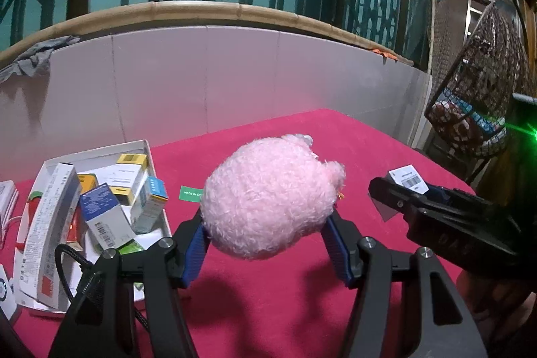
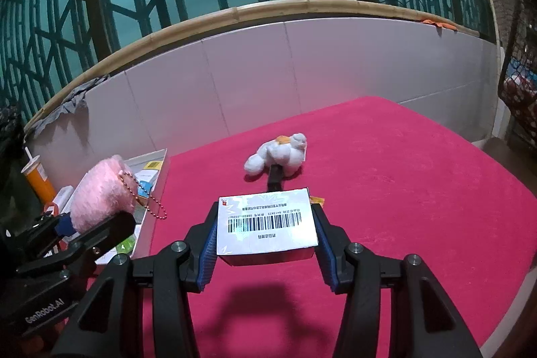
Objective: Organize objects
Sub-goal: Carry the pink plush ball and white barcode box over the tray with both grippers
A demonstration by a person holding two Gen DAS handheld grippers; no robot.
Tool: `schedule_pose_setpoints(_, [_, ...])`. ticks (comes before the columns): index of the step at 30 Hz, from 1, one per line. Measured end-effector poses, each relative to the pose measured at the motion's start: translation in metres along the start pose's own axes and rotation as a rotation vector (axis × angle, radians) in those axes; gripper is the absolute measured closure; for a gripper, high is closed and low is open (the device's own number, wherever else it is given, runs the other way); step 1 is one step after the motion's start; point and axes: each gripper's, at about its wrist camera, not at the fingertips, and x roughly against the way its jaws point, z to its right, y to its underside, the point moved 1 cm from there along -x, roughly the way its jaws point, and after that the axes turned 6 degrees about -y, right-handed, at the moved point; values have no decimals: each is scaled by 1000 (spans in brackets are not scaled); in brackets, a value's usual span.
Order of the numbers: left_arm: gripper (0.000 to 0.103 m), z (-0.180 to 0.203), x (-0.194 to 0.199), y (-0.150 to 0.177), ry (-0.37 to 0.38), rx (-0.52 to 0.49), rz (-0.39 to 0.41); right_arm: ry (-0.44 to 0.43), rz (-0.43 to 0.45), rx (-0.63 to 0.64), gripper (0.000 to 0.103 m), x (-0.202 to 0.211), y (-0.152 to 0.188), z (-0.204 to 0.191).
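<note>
A fluffy pink plush toy (image 1: 268, 197) hangs above the red table, with my left gripper (image 1: 266, 240) shut on its lower sides; its bead chain dangles in the right wrist view, where the pink plush toy (image 2: 104, 193) shows at left. My right gripper (image 2: 265, 237) is shut on a white box with a barcode label (image 2: 265, 223), held above the cloth. In the left wrist view that white box (image 1: 407, 178) peeks out of the right gripper at the right. A small white plush toy (image 2: 278, 156) lies on the red table farther back.
An open white cardboard tray (image 1: 147, 150) at the left holds several small medicine boxes (image 1: 104, 213). A green tag (image 1: 191, 193) lies on the red cloth (image 1: 268, 291). An orange cup with a straw (image 2: 37, 180) stands far left. A white wall panel (image 2: 268, 72) backs the table.
</note>
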Motion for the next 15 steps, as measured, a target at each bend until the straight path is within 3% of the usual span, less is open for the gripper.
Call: schedule_pose_setpoints(15, [42,-32,23,-2,-33,57,47,-33,-13,49,49,0,0,-35])
